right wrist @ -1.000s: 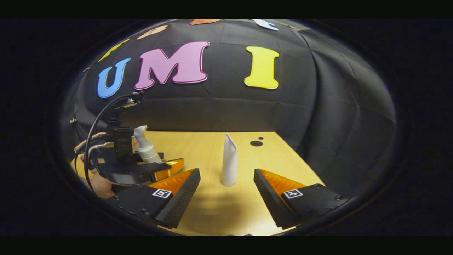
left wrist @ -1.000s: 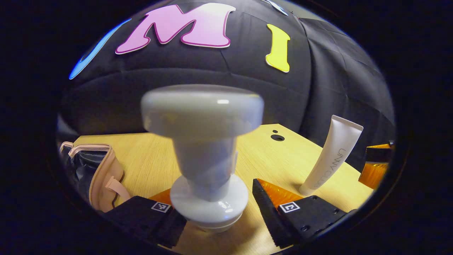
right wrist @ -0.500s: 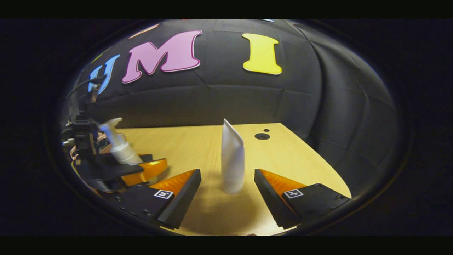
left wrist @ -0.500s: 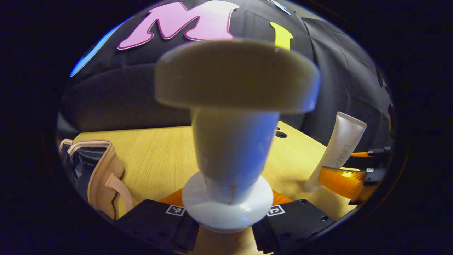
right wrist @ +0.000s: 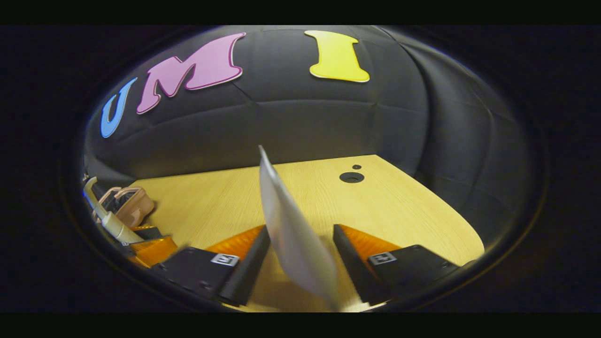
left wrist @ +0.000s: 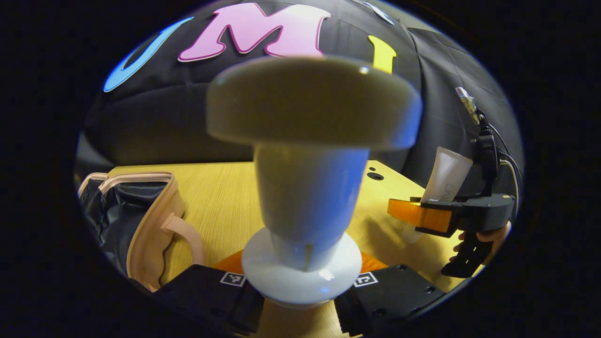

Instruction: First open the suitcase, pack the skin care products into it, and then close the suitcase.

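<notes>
L gripper (left wrist: 300, 305) clamps pump bottle (left wrist: 310, 188); tube (right wrist: 296, 239) betw R gripper (right wrist: 300, 263) fingers, table (right wrist: 399, 206) edge near

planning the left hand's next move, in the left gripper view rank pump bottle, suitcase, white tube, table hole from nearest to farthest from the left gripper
1. pump bottle, between its fingers.
2. suitcase, open, to the left.
3. white tube, to the right, at the right gripper.
4. table hole, far edge, behind the bottle.

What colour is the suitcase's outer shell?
Pale pink suitcase, dark lining inside; clearest in the left gripper view.
</notes>
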The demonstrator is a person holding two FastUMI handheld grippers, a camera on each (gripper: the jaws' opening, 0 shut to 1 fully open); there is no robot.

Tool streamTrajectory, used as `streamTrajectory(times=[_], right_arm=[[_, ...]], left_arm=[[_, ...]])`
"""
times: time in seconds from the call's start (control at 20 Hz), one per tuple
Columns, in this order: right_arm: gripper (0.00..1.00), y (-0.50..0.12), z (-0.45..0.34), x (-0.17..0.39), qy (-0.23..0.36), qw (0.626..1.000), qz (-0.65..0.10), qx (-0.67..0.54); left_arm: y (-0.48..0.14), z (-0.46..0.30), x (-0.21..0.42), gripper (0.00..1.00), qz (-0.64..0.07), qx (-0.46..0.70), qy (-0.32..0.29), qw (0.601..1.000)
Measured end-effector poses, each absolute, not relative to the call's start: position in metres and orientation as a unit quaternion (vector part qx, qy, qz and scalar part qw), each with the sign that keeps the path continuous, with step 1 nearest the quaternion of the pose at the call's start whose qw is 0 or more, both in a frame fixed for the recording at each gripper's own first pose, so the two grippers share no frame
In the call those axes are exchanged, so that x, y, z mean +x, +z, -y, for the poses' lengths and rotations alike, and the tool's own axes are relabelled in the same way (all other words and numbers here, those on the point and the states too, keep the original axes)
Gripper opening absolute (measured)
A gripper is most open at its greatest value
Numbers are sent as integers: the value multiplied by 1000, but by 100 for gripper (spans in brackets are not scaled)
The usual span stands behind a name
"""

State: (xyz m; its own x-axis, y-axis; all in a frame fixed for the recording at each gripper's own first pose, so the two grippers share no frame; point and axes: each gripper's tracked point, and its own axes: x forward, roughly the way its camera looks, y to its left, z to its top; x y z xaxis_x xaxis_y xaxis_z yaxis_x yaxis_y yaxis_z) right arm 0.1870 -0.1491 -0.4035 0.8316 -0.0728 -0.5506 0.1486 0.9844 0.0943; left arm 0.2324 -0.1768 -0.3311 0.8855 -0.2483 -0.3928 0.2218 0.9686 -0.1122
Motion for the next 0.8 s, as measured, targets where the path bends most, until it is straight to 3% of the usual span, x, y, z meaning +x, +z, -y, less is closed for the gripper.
streamTrajectory(times=[0.1,0.4,0.8], right_arm=[[46,-404,149,182,-51,956,-286,45],[34,-398,131,179,-5,964,-264,14],[34,-321,90,167,39,978,-204,13]], left_arm=[[-331,175,231,68,-205,-29,-118,971],[-323,176,229,68,-197,-38,-119,972],[-248,153,216,67,-151,-67,-118,979]])
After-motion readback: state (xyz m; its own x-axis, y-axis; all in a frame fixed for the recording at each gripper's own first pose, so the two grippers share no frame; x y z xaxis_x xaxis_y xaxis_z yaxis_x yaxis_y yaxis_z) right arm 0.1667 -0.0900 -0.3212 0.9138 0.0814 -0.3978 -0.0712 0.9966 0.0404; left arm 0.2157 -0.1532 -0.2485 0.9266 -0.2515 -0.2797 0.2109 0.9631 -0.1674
